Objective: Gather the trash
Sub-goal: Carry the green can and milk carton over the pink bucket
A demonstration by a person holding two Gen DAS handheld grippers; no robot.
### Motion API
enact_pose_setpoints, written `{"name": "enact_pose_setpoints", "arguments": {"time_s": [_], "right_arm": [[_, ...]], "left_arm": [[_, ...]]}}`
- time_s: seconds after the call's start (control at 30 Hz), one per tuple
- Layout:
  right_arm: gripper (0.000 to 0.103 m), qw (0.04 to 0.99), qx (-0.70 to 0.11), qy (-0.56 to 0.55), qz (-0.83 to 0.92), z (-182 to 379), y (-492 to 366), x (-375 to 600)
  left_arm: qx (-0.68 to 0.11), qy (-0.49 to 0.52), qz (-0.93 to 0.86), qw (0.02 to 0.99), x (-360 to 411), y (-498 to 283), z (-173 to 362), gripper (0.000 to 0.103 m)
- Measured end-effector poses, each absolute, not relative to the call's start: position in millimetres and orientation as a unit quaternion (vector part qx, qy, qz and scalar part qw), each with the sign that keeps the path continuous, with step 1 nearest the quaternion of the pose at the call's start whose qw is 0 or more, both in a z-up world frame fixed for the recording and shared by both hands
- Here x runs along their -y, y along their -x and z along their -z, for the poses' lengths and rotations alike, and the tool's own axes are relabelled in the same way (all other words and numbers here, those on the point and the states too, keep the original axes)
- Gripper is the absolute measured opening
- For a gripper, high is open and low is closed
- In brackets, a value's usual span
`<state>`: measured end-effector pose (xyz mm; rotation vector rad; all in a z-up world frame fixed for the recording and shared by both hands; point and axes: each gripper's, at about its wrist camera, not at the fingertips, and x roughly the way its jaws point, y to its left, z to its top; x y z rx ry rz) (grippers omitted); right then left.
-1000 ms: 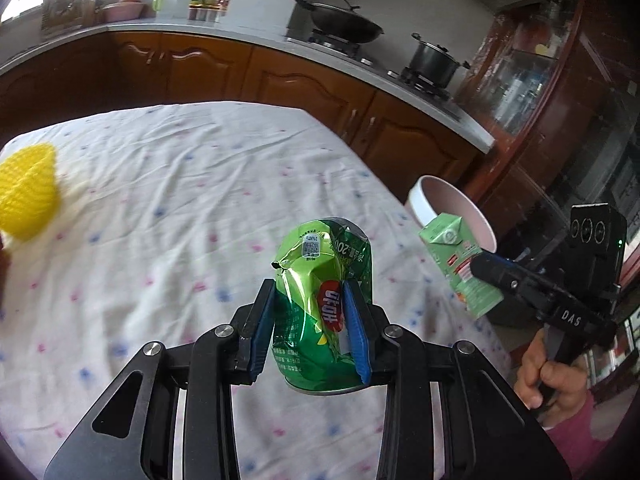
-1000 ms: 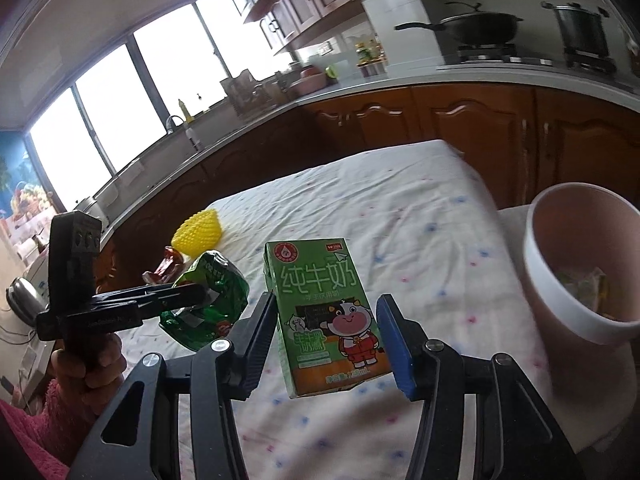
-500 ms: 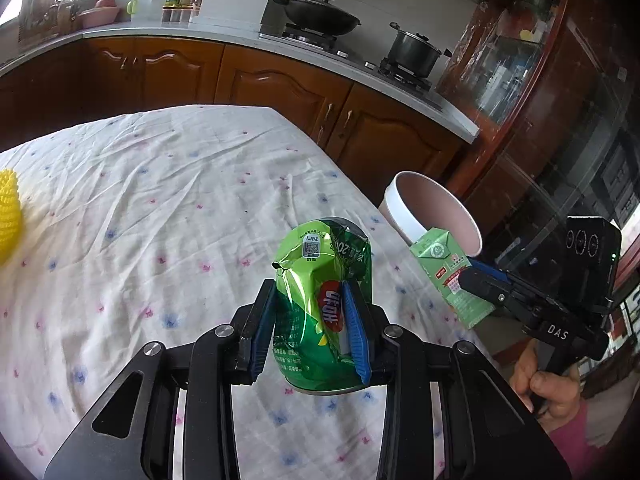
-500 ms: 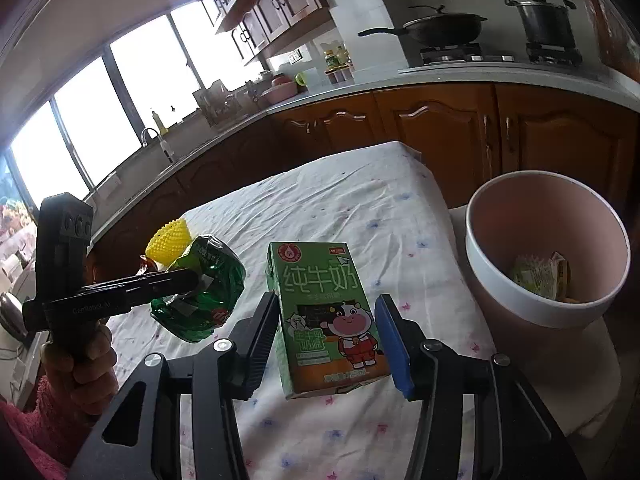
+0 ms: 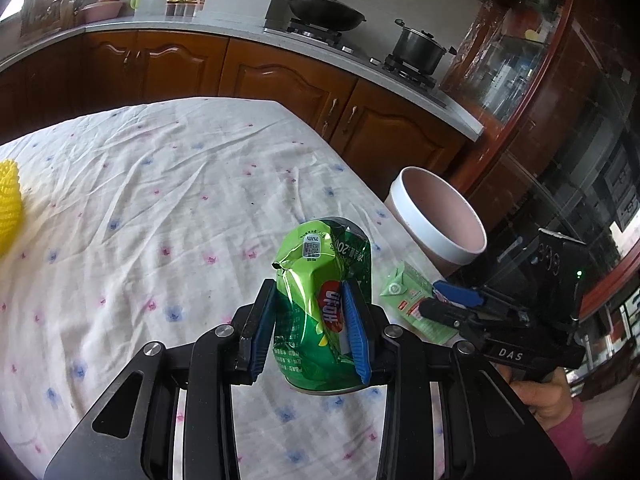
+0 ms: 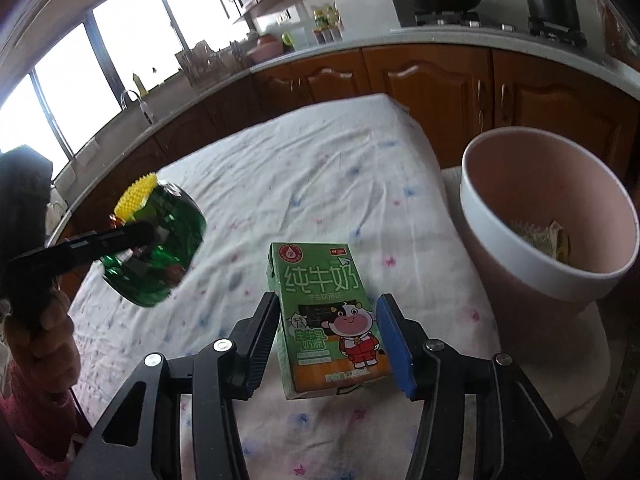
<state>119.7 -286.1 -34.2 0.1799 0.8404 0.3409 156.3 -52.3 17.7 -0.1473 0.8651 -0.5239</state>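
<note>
A crushed green soda can hangs above the tablecloth with my left gripper shut on it, blue pads pressed into its dented sides. The right wrist view shows the same can at the left. A green milk carton stands upright between the pads of my right gripper, off the table. Its jaws are opening slightly, with the pads still against the carton's sides. A pink bin with a white rim stands just right of the carton with scraps at its bottom. The left wrist view shows the bin behind the carton.
The table wears a white cloth with small coloured dots. A yellow bumpy object lies at its far left. Wooden cabinets and a counter with a wok and a pot run behind. A hand in a pink sleeve holds the right gripper.
My right gripper has sunk with the milk carton, and the bin now looms larger beside it. My left gripper has drifted toward the bin end of the table, still gripping the can.
</note>
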Motion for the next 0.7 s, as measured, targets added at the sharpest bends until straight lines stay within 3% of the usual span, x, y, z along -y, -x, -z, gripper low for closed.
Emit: {"name": "enact_pose_setpoints", "arguments": {"time_s": [0.23,0.7], "right_arm": [[0.051,0.890,-0.415,-0.071,-0.172,41,-120,276],[0.048,0.920,-0.350,-0.120,-0.125,7,-106,333]], "left_arm": [[-0.418,0.075,0.250,0.870,52,-159,-15,0.031],[-0.402,0.059,0.285,0.868,105,-172,-36,0.031]]}}
